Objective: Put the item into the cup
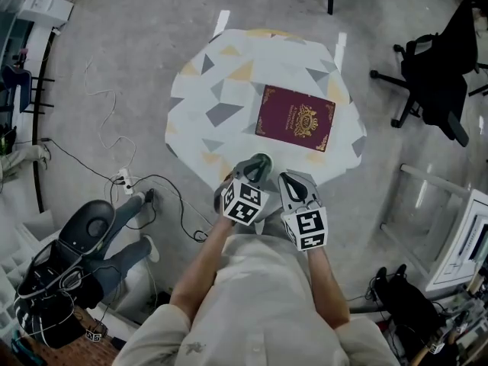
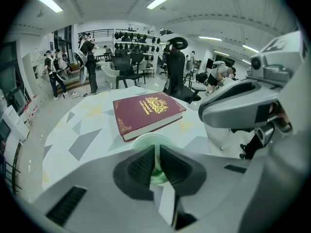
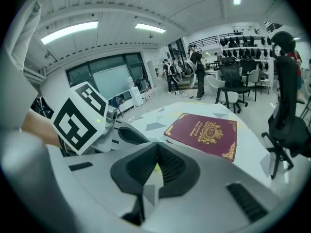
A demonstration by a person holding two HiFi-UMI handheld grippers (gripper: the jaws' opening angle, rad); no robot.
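On the near edge of the table (image 1: 191,105) stands the cup (image 1: 260,161), green and upright, just short of the book (image 1: 295,118), which lies flat and closed at the middle, its maroon cover up. The left gripper (image 1: 255,172) reaches in from the near side and its tips meet the cup. In the left gripper view the jaws are clenched on the cup's near wall – green fills the thin slit between the pads (image 2: 142,165), and the rim (image 2: 155,141) curves round beyond them.

Just right of it sits the right gripper (image 1: 293,180), side by side with the left, its tips near the cup but apart from it. In the right gripper view its jaws are pressed together, with a sliver of yellow at the seam of the pads – this seems to be the item (image 3: 154,167), though too little shows to tell its shape. So the item is at the right gripper, outside the cup.

Both marker cubes, left (image 1: 244,202) and right (image 1: 306,229), face up toward the head camera, and the person's forearms run back from them to the near edge of the view. An office chair (image 1: 438,82) stands on the floor at far right, well apart from the table, and cables (image 1: 114,166) trail across the floor on the left.
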